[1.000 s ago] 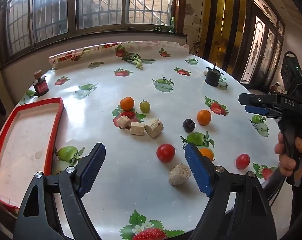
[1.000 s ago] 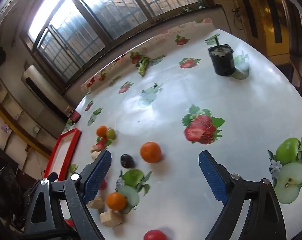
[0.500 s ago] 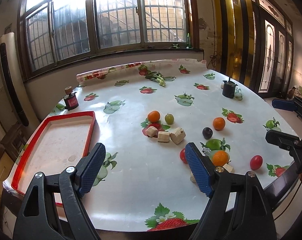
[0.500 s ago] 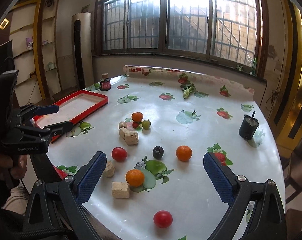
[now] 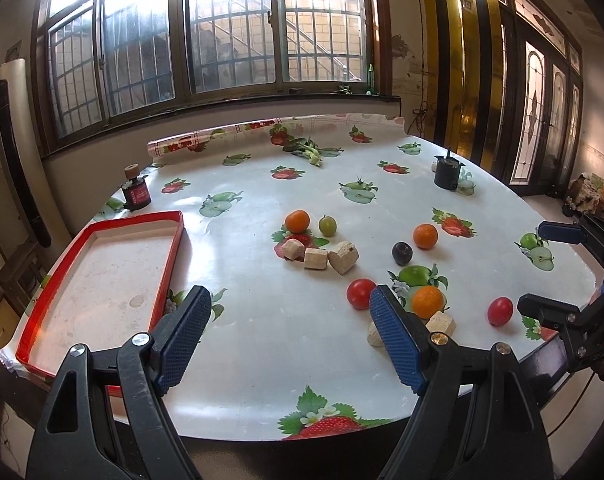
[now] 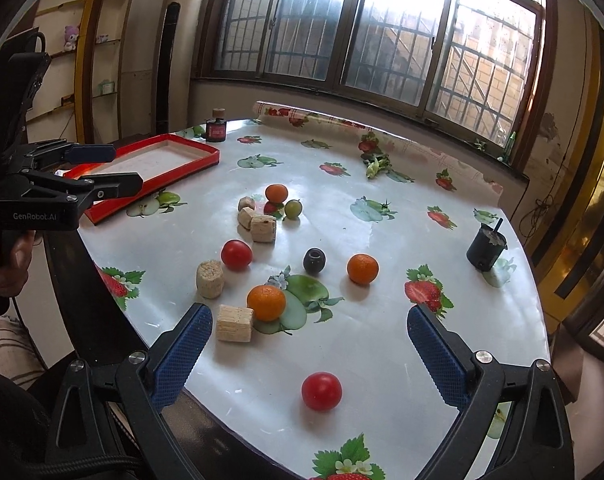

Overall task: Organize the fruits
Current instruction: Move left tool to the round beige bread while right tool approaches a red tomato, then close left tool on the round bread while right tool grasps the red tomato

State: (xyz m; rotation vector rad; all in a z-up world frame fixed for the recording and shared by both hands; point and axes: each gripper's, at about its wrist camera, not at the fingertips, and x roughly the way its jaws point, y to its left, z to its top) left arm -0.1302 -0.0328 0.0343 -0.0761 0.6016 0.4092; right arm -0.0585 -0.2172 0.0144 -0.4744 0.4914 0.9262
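Observation:
Fruits lie loose on the fruit-print table: three oranges (image 6: pixel 266 302) (image 6: pixel 362 268) (image 6: pixel 276 193), two red tomatoes (image 6: pixel 321 391) (image 6: pixel 236 255), a dark plum (image 6: pixel 314 260) and a green grape (image 6: pixel 293 208). Beige cork-like blocks (image 6: pixel 234 323) are scattered among them. A red-rimmed tray (image 5: pixel 173 248) stands bare at the table's left. My left gripper (image 5: pixel 290 320) hangs open over the near edge, right of the tray, nothing between its fingers. My right gripper (image 6: pixel 310 320) is open wide over the near tomato, clear of it. The same tomato (image 5: pixel 500 311) shows in the left wrist view.
A small dark bottle with a cork (image 5: pixel 136 192) stands behind the tray. A black pot (image 5: pixel 446 172) sits at the far right, a green sprig (image 5: pixel 308 150) near the back. The round table's edge runs just under both grippers. A person's hand (image 6: pixel 10 264) holds the left gripper.
Both grippers have drawn back from the table, so more of it shows. The right wrist has rolled to level and its jaws have spread wider. No fruit has moved.

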